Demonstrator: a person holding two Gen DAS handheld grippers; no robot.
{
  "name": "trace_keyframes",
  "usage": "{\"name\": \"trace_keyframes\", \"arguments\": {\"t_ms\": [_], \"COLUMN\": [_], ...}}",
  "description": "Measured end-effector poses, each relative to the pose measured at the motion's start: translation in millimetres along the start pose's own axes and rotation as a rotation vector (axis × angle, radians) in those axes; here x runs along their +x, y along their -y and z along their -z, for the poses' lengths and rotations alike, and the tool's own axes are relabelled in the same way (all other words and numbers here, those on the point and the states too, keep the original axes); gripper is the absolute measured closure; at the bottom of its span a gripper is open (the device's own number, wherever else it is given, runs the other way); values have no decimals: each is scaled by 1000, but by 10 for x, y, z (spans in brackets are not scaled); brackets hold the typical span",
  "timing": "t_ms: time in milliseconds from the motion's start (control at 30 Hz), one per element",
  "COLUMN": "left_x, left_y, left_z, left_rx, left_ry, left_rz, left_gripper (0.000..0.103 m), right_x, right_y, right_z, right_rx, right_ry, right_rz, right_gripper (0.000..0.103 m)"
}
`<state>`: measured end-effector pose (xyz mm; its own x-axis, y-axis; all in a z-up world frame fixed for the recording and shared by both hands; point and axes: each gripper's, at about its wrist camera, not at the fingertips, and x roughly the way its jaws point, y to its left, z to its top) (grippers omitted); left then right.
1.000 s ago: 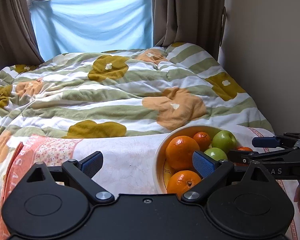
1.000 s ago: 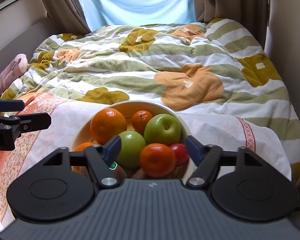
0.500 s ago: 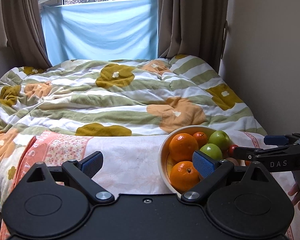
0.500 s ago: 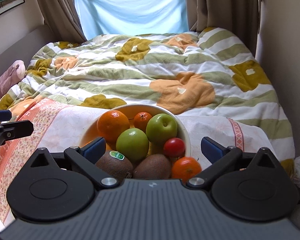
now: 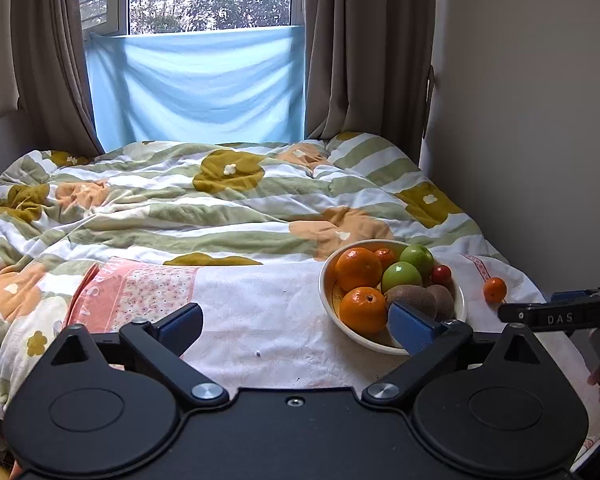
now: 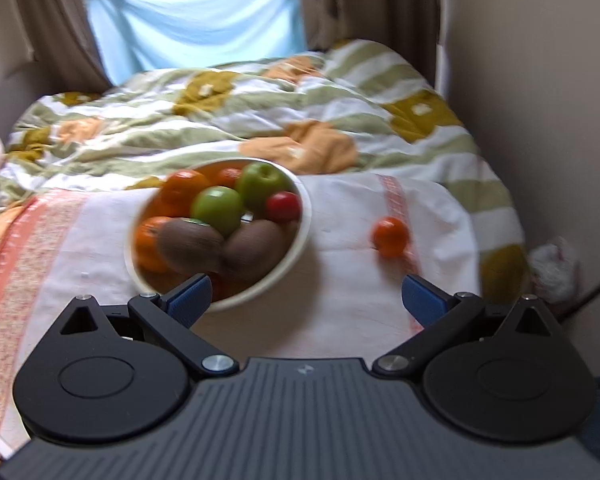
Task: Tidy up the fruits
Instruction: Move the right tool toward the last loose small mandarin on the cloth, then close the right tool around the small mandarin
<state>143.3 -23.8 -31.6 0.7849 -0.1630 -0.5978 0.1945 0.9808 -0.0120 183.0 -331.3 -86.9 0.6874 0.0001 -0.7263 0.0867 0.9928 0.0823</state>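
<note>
A cream bowl (image 5: 462,307) (image 6: 304,216) on the white cloth holds oranges (image 5: 358,269), two green apples (image 5: 401,277) (image 6: 217,208), two kiwis (image 5: 414,301) (image 6: 190,245) and a small red fruit (image 6: 283,207). A small orange (image 5: 494,289) (image 6: 390,236) lies alone on the cloth right of the bowl. My left gripper (image 5: 296,326) is open and empty, left of the bowl. My right gripper (image 6: 307,298) is open and empty, near the bowl's front right; it also shows in the left wrist view (image 5: 556,312).
The white and pink cloth (image 5: 268,312) covers the bed's near end over a flowered duvet (image 5: 220,200). A wall (image 5: 540,120) runs close on the right. Curtains and a blue sheet (image 5: 196,88) hang at the window behind. A white bag (image 6: 554,268) lies beside the bed.
The right gripper opened, released the small orange onto the cloth right of the bowl, and pulled back. Both grippers drew back and up from the bowl.
</note>
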Motion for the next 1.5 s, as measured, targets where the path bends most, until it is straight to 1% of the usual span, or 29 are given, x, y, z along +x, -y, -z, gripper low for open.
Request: {"name": "trace_keyframes", "arguments": {"t_ms": [100,200,333,567,633,700,767,933,1067,1133,1267,1400,1500], "left_x": [-20,-24,29,295,402,518,640,917,1103,1181,1283,1329,1351], "left_y": [-4,-11,22,110,149,183,219,342,468,513,572,603,568], "left_z": [72,131,167,112,87,56,27,-32,-74,-91,-118,-120,-108], "left_rx": [7,5,30,42,49,53,56,73,88,90,79,88,64], "left_ry": [-13,-18,-22,-44,-55,-62,-73,-104,-120,-126,-133,-140,-154], "left_rz": [-21,-29,-37,-30,-27,-27,-29,-16,3,9,21,23,30], "left_gripper": [2,0,0,0,0,0,0,0,0,0,0,0,0], "right_x": [-43,-48,13,380,520,662,783,1012,1108,1155,1239,1289,1308], "right_y": [86,118,160,319,355,391,431,533,586,629,665,676,674], "right_z": [52,114,124,-12,-45,-70,-90,-131,-161,-181,-214,-223,-228], "right_rx": [8,21,34,19,9,4,8,34,38,49,46,47,38], "right_ry": [17,12,9,8,5,1,1,2,11,10,1,-2,-1], "right_rz": [21,27,41,100,112,122,133,140,171,167,159,160,172], "right_gripper": [0,0,0,0,7,11,12,20,21,25,28,34,40]}}
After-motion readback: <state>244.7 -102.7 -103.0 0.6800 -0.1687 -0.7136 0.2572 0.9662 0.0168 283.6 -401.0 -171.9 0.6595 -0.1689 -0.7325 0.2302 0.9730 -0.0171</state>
